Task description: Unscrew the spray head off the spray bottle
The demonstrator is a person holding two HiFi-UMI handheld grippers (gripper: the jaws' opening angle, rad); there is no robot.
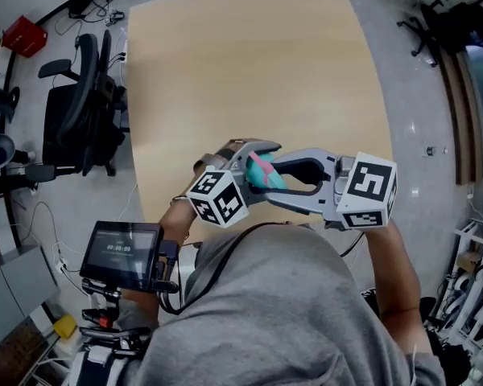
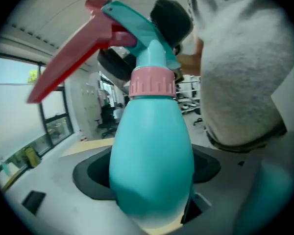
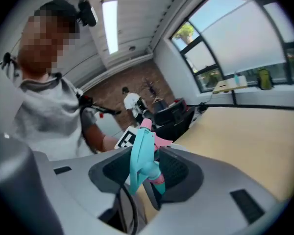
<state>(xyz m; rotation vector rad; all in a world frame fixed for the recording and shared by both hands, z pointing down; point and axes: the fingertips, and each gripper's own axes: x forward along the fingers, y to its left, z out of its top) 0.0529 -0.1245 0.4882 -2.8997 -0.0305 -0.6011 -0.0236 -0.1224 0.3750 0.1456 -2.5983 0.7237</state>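
- Closest in the head view is the person's grey top [image 1: 282, 312].
- Just past it, the left tongs [image 2: 152, 180] are clamped on the teal belly of the spray bottle [image 2: 152, 146], which is held in the air above the near edge of the tabletop [image 1: 249, 71].
- The right tongs [image 3: 147, 173] meet it from the opposite side, closed on the spray head [image 3: 139, 148].
- The head sits on the bottle's pink collar [image 2: 152, 84], and its red trigger [image 2: 68, 58] juts out sideways.
- The pale wooden tabletop stretches away beyond.
- Off its left edge, a black office chair [image 1: 84, 111] stands on the floor.
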